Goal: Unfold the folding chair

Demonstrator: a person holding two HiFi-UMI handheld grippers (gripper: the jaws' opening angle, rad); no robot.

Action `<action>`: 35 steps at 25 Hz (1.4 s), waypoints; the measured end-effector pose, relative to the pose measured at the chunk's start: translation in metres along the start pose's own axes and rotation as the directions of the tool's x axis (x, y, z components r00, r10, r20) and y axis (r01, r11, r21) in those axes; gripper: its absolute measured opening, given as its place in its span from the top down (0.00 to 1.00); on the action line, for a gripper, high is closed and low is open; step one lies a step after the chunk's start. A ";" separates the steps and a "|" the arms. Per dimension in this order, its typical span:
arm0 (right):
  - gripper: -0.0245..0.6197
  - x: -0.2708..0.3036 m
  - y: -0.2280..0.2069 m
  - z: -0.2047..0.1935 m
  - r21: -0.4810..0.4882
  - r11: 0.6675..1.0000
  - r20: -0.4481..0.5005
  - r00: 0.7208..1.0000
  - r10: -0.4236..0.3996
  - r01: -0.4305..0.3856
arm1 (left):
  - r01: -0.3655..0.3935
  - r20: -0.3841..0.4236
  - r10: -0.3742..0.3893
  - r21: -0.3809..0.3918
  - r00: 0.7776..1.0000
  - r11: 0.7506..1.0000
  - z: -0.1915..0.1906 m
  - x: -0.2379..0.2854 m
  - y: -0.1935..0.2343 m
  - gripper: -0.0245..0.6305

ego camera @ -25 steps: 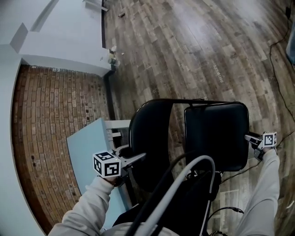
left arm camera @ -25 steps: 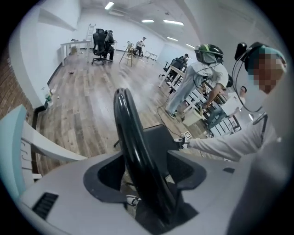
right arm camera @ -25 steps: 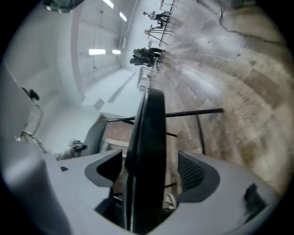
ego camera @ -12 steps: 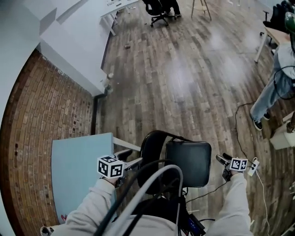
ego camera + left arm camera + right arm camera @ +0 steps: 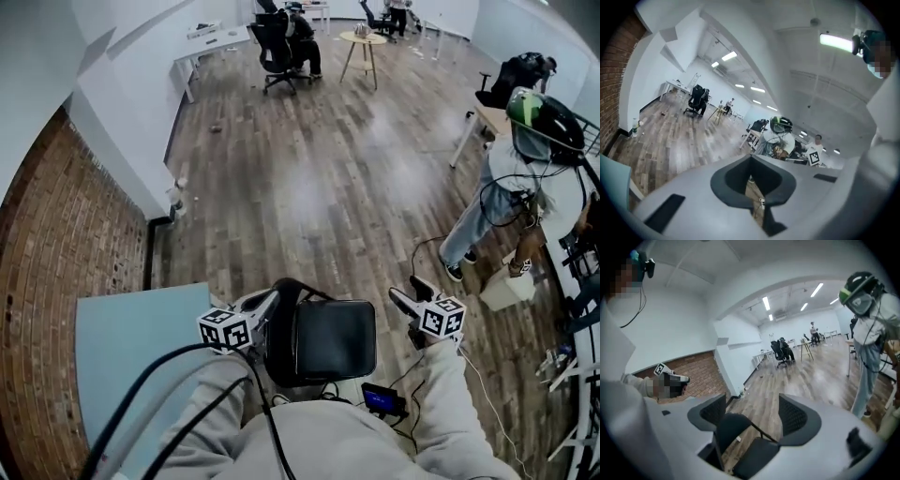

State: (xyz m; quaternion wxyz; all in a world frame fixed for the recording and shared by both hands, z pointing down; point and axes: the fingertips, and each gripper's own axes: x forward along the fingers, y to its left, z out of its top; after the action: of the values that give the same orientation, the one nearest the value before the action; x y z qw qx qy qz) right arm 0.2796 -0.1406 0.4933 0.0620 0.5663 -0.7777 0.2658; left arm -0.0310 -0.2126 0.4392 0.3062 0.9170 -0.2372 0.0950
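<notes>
My left gripper [image 5: 751, 161] has just been closing, and its jaws now meet with nothing between them. My right gripper [image 5: 753, 397] has its jaws wide apart and is also empty. Through that gap I can only see the folding chair [image 5: 756, 457] well below. In the head view the left gripper [image 5: 270, 300] and right gripper [image 5: 409, 292] hang on either side of the chair [image 5: 328, 339], clear of it. The chair stands on the wooden floor [image 5: 309, 187] with its seat lying flat, so I judge it already opened. It looks like a stiff tube frame with a padded seat and back, light enough to shift with one grip. The smooth tube would probably slip in narrow jaws. I would take it by the top bar of the back or the front rim of the seat, keeping away from the hinges, where the frame could pinch. On my left, room is tight: a pale blue panel [image 5: 131, 347] sits just beside the chair, with the brick wall [image 5: 56, 281] behind it. A cable [image 5: 422, 258] trails on the floor near the chair's right side, and a person [image 5: 511, 187] stands beyond it. Ahead, the floor is open.
</notes>
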 end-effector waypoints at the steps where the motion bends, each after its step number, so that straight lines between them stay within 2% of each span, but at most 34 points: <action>1: 0.42 -0.006 0.020 0.021 -0.013 1.000 0.036 0.999 0.004 -0.004 | 0.016 0.036 -0.018 0.029 0.999 0.999 0.012 -0.003 -0.011 0.95; 2: 0.66 -0.013 0.041 0.041 -0.028 1.000 0.078 0.997 0.013 -0.011 | 0.024 0.058 -0.028 0.070 0.998 0.997 0.021 -0.006 -0.022 0.95; 3: 0.95 -0.018 0.061 0.060 -0.050 0.999 0.124 0.992 0.022 -0.016 | 0.021 0.071 -0.029 0.116 0.997 0.993 0.029 -0.009 -0.031 0.95; 6: 0.95 -0.025 0.112 0.100 -0.136 0.990 0.199 0.979 0.054 -0.027 | -0.030 0.129 0.004 0.202 0.992 0.979 0.053 -0.018 -0.049 0.96; 10: 0.95 -0.028 0.140 0.122 -0.190 0.982 0.224 0.974 0.033 0.011 | -0.079 0.196 0.032 0.241 0.980 0.967 0.073 -0.022 -0.062 0.96; 14: 0.95 -0.032 0.153 0.126 -0.191 0.981 0.232 0.972 0.020 0.025 | -0.108 0.217 0.047 0.277 0.975 0.955 0.079 -0.024 -0.068 0.96; 18: 0.95 -0.036 0.170 0.131 -0.189 0.981 0.251 0.968 0.008 0.041 | -0.123 0.233 0.043 0.342 0.971 0.932 0.087 -0.018 -0.089 0.96; 21: 0.95 -0.037 0.203 0.134 -0.182 0.982 0.273 0.962 0.007 0.044 | -0.139 0.256 0.044 0.366 0.966 0.920 0.087 -0.015 -0.110 0.96; 24: 0.95 -0.043 0.236 0.145 -0.223 0.973 0.315 0.949 0.020 0.054 | -0.137 0.266 0.032 0.389 0.964 0.911 0.086 -0.001 -0.135 0.96; 27: 0.95 -0.051 0.244 0.157 -0.272 0.959 0.328 0.944 0.021 0.073 | -0.128 0.274 0.010 0.416 0.962 0.901 0.094 0.014 -0.160 0.96; 32: 0.95 -0.056 0.238 0.166 -0.246 0.966 0.341 0.940 0.013 0.076 | -0.104 0.289 -0.040 0.467 0.957 0.878 0.110 0.014 -0.182 0.96; 35: 0.95 -0.059 0.238 0.168 -0.235 0.969 0.346 0.938 0.006 0.080 | -0.099 0.284 -0.043 0.468 0.958 0.878 0.109 0.010 -0.183 0.96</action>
State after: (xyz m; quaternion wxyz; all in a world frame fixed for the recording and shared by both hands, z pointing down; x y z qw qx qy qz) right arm 0.1175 -0.1208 0.2452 -0.0006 0.6065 -0.7926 0.0634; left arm 0.0711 -0.1551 0.2613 0.0320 0.9644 -0.2616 0.0215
